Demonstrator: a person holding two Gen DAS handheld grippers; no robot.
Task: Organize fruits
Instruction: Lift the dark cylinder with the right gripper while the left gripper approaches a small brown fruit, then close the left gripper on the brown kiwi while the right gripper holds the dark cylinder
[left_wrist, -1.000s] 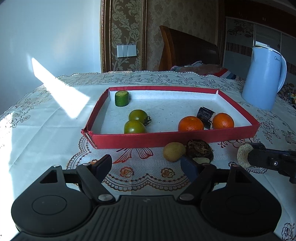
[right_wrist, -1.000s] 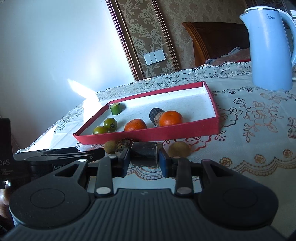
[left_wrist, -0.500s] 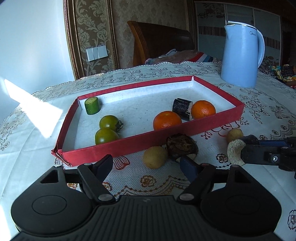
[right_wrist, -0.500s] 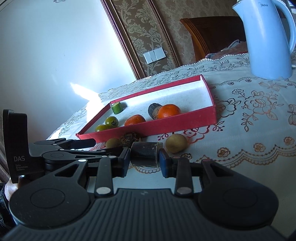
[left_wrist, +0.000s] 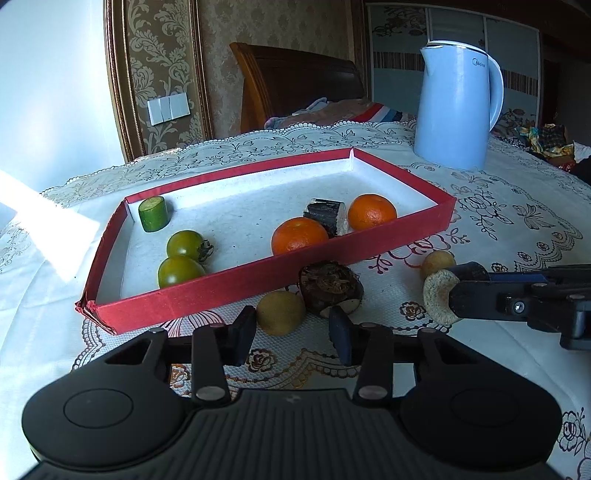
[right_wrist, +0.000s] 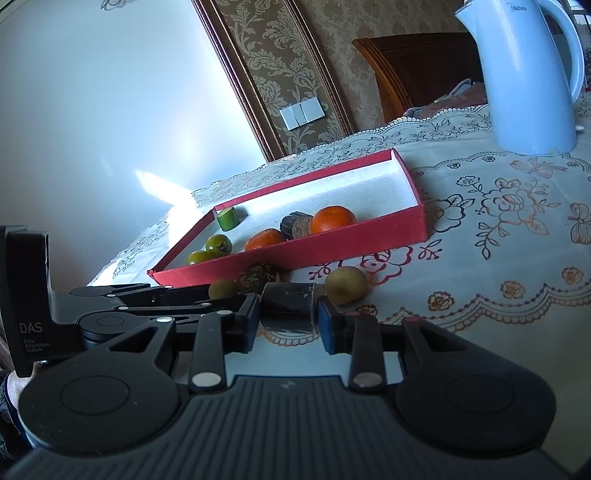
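- The left gripper (left_wrist: 293, 332) sits low over the tablecloth (left_wrist: 498, 221), just near of the red tray (left_wrist: 221, 295). Its jaws have just been closing around the small yellow-brown fruit (left_wrist: 280, 312), but the pads do not yet appear to press it.
- The right gripper (right_wrist: 286, 321) is clamped on a dark cut piece with a pale end (right_wrist: 290, 301), held near the tray's near wall.
- The dark brown fruit (left_wrist: 328, 288) lies touching or just beside the target on its right (collision risk).
- Recommended: centre the fruit between the pads, close gently since it may roll, then lift clear of the tray wall before placing.
- Two oranges (left_wrist: 299, 236), two green tomatoes (left_wrist: 181, 271) and a green chunk (left_wrist: 153, 213) already lie inside the tray.
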